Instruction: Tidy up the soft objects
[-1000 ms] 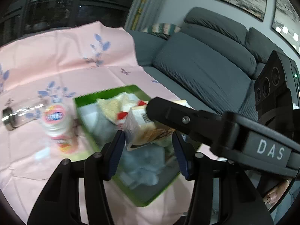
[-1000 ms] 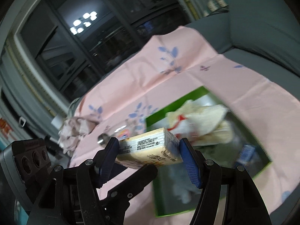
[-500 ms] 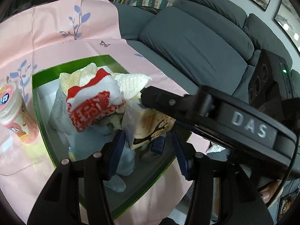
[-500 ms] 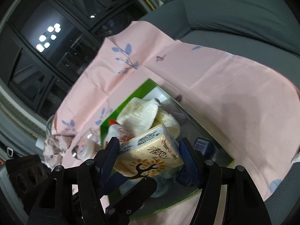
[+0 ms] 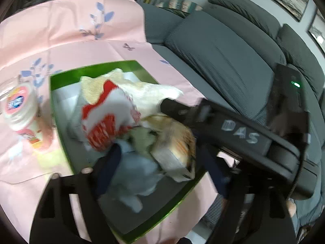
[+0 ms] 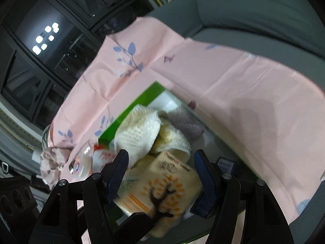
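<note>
Right gripper (image 6: 160, 174): fingers spread, blue pads on either side of the tissue pack (image 6: 162, 191); whether they touch it cannot be told through the blur.
Left gripper (image 5: 160, 168): fingers parted and blurred, nothing between them; the right gripper's body crosses in front.
Tissue pack: in the green tray (image 5: 61, 109) at its near end, tilted, tree-print face up; long axis runs from near-left to far-right; its near end is hidden behind the gripper.
Cream towel (image 6: 140, 134): just beyond the pack, piled against a grey cloth (image 6: 182, 124).
Red-and-white cloth (image 5: 109, 122): beside the towel, smeared.
Jar (image 5: 22, 111): outside the tray, on the pink cloth (image 5: 61, 26).
Sofa (image 5: 223, 46): behind.
</note>
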A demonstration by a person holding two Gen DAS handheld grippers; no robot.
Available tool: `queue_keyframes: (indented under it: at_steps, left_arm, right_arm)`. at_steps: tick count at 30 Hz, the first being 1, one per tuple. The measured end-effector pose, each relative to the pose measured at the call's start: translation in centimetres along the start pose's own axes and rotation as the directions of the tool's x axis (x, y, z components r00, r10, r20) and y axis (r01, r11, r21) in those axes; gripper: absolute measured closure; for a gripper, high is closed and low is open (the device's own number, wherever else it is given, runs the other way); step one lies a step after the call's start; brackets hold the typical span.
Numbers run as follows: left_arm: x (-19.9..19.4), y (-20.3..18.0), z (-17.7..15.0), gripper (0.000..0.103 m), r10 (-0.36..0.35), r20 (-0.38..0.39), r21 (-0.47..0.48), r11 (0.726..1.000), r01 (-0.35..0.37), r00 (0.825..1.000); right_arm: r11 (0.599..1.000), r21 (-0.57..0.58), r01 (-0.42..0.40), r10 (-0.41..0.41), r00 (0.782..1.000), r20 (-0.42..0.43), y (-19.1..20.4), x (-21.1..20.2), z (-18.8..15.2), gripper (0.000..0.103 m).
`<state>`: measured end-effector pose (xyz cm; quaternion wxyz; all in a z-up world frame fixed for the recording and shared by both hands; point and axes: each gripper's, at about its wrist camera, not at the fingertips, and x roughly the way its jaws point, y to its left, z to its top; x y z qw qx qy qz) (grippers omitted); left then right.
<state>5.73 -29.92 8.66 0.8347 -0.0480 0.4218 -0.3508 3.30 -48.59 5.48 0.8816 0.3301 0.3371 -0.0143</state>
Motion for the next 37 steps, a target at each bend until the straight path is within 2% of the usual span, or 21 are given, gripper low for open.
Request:
queue_keyframes:
  at_steps: [1, 2, 7, 11, 13, 17, 20, 29, 37]
  left_arm:
    - [-0.3, 0.1, 0.0, 0.014, -0.003, 0.011, -0.001, 1.0, 0.003, 1.0]
    - [-0.7, 0.1, 0.1, 0.012, -0.008, 0.022, -0.001, 1.0, 0.008, 1.0]
    - [-3.2, -0.5, 0.1, 0.002, 0.034, 0.074, 0.029, 0.999, -0.036, 0.997]
    - [-5.0, -0.7, 0.0, 0.001, 0.073, 0.091, 0.046, 0.996, -0.077, 0.993]
    - [-5.6, -0.8, -0.2, 0.001, 0.098, 0.092, 0.058, 0.993, -0.104, 0.991]
    - [-6.5, -0.5, -0.3, 0.001, 0.141, 0.097, 0.062, 0.987, -0.147, 0.985]
    - [-7.1, 0.1, -0.4, 0.001, 0.159, 0.088, 0.038, 0.986, -0.163, 0.983]
    - [-7.7, 1.6, -0.5, 0.001, 0.178, 0.072, -0.04, 0.984, -0.176, 0.981]
    - [-8.0, 1.9, -0.7, 0.001, 0.182, 0.072, -0.047, 0.983, -0.179, 0.981]
  right_arm:
    - [1.0, -0.004, 0.004, -0.004, 1.0, 0.021, 0.0, -0.5, 0.0, 0.023]
    - [1.0, -0.005, 0.006, -0.006, 0.999, 0.046, 0.0, -1.1, 0.0, 0.02]
    - [1.0, -0.015, -0.021, 0.022, 0.994, 0.11, 0.3, -3.7, 0.2, 0.018]
    - [0.999, -0.039, -0.013, 0.018, 0.989, 0.15, 1.5, -5.7, 0.0, 0.006]
    - [0.998, -0.061, -0.002, 0.011, 0.988, 0.156, 2.2, -6.3, -0.2, 0.005]
    - [0.991, -0.11, 0.079, -0.059, 0.982, 0.18, 3.6, -7.2, -0.7, 0.005]
    - [0.988, -0.129, 0.082, -0.058, 0.982, 0.178, 4.0, -7.7, -1.0, 0.005]
    - [0.974, -0.187, 0.128, -0.096, 0.981, 0.171, 5.5, -7.8, -1.7, 0.005]
    - [0.969, -0.192, 0.156, -0.128, 0.98, 0.153, 5.6, -7.1, -1.8, 0.005]
